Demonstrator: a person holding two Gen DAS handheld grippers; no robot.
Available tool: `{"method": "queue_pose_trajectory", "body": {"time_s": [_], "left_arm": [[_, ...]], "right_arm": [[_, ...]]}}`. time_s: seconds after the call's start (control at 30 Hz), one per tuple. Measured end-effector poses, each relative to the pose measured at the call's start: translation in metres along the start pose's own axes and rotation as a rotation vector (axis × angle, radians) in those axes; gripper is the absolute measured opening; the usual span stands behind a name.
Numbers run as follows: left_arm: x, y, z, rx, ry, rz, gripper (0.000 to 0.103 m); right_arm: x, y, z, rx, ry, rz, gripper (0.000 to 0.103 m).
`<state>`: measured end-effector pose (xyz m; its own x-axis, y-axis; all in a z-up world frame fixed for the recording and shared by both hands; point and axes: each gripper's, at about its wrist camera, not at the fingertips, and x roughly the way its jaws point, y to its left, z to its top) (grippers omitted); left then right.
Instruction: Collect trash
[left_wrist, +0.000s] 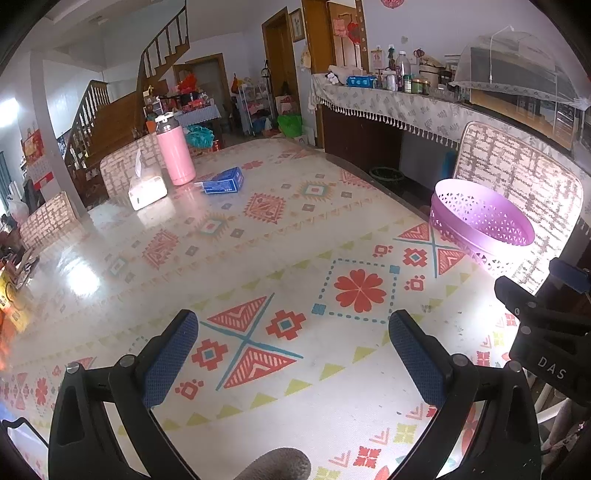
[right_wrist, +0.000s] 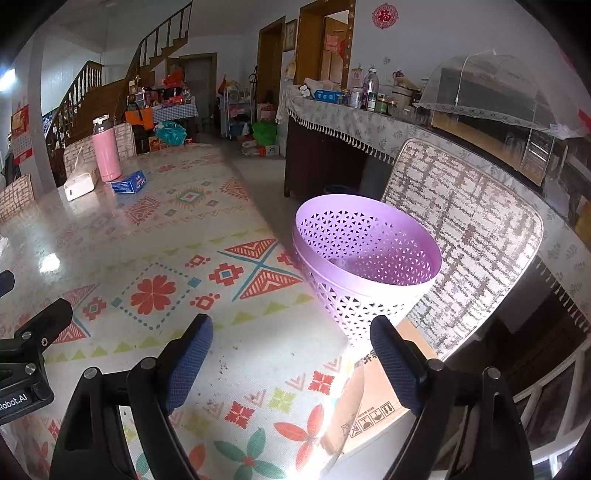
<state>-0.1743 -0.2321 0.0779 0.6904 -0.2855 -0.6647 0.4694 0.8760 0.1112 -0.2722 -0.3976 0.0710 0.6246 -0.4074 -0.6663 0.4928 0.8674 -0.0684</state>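
A purple perforated basket (right_wrist: 365, 254) stands empty at the table's right edge; in the left wrist view the basket (left_wrist: 480, 221) is far right. A blue carton (left_wrist: 223, 181) lies on its side at the far end of the patterned tablecloth (left_wrist: 280, 236), small in the right wrist view too, where the carton (right_wrist: 129, 182) sits beside the flask. My left gripper (left_wrist: 291, 350) hangs open over bare cloth, nothing between its blue pads. My right gripper (right_wrist: 291, 354) is open too, just short of the basket, its right finger (right_wrist: 395, 362) over a cardboard box (right_wrist: 373, 410) at the table edge.
A pink flask (left_wrist: 175, 155) and a white tissue box (left_wrist: 147, 190) stand by the blue carton. Woven chair backs (right_wrist: 461, 236) ring the table. A sideboard (left_wrist: 406, 107) with jars and a mesh food cover (left_wrist: 517, 66) runs along the right wall.
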Motion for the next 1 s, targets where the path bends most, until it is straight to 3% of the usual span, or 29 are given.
{"method": "queue_pose_trajectory", "body": {"time_s": [1.0], "left_arm": [[0.014,-0.002,-0.005,0.002,0.037,-0.019,0.103]], "right_arm": [[0.012,-0.003,-0.003,0.011,0.028,0.014,0.091]]}}
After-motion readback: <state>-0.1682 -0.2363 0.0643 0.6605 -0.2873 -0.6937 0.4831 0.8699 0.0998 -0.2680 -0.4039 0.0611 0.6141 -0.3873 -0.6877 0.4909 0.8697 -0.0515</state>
